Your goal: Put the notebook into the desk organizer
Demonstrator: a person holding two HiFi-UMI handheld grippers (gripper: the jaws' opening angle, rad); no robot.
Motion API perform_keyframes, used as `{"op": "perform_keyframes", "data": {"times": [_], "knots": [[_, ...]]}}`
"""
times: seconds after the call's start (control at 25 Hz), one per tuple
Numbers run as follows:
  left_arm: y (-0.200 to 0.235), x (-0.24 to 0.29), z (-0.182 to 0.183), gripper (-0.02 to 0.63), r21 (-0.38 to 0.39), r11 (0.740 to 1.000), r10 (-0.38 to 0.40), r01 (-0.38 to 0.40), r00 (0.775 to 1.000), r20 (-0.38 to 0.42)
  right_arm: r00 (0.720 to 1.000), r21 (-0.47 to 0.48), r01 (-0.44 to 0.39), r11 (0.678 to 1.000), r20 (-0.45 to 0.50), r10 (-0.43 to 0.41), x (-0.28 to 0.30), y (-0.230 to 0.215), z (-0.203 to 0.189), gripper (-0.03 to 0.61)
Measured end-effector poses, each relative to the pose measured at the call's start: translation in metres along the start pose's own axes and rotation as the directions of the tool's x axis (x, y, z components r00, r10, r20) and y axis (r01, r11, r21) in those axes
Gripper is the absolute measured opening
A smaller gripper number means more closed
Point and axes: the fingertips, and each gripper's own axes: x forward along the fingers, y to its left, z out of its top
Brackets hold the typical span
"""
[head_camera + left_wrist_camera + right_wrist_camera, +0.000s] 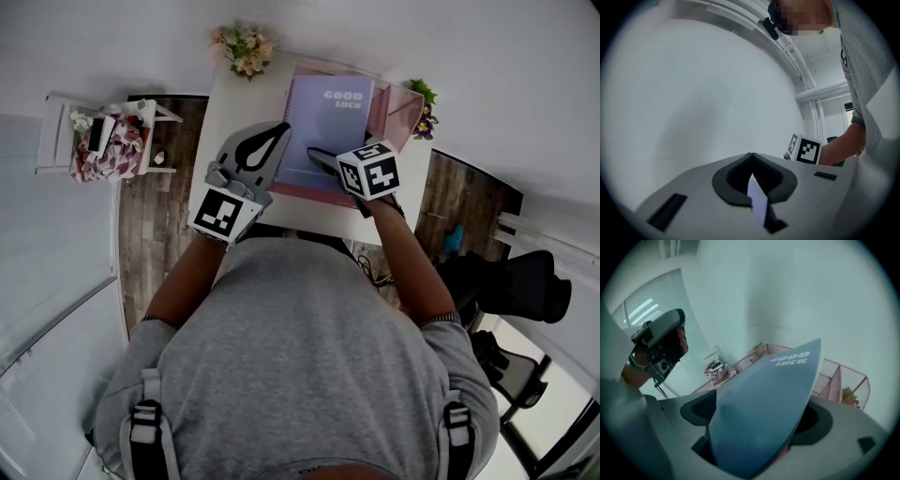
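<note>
Slipping risk: the right gripper (759,409) has its jaws spread wide, and the notebook (330,122) lies loose between them with no pad pressing on it. It probably depends on the other grip alone.
Holding side: the left gripper (751,155) has its jaws together on a thin lavender edge of the notebook. Such a narrow pinch could let the cover bend, or let the book pivot.
Snagging risk: ahead of the right jaws the notebook's far end reaches toward the desk organizer (401,111). A corner could catch on the mesh or on a divider and jam there.
Tipping risk: the organizer looks light, so a push from the book might shove it along the worktop (234,108) toward the flowers (246,49) beyond the left jaws.
Task's thing: the notebook lies inside the organizer's pink outline, between the two sets of jaws. Whether it is fully seated in a slot cannot be told.
Notebook surface: a flat, thin rectangle with a smooth matte lavender cover and white lettering, likely slick against the pads.
Organizer build: pink wire mesh with open cells and thin upright partitions, stiff at the rim.
Worktop finish: white, plain and smooth.
Jaw pads: dark, ribbed and curved, set in grey shells.
</note>
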Motion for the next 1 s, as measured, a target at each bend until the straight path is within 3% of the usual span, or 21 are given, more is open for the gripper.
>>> {"op": "perform_keyframes", "data": {"times": [0.12,0.44,0.64,0.84,1.0], "knots": [[0.0,0.002,0.001,0.018,-0.002,1.0,-0.007,0.007,1.0,0.003,0.998,-0.075,0.053,0.996,-0.019,-0.054,-0.001,-0.003,-0.002,0.5],[0.0,0.005,0.001,0.018,-0.012,1.0,-0.019,0.019,1.0,0.004,0.989,-0.137,0.145,0.98,-0.017,-0.149,-0.007,-0.016,-0.001,0.543],[-0.002,0.008,0.002,0.018,-0.009,1.0,-0.025,0.025,1.0,0.01,0.967,-0.203,0.251,0.946,0.02,-0.253,-0.025,-0.025,0.005,0.566],[-0.003,0.01,0.002,0.018,-0.009,0.999,-0.031,0.031,1.0,0.007,0.97,-0.178,0.233,0.956,0.105,-0.217,-0.042,-0.018,0.025,0.566],[-0.005,0.012,0.003,0.019,-0.006,0.999,-0.039,0.039,0.999,0.007,0.956,-0.173,0.215,0.961,0.236,-0.172,-0.068,-0.011,0.048,0.508]]}}
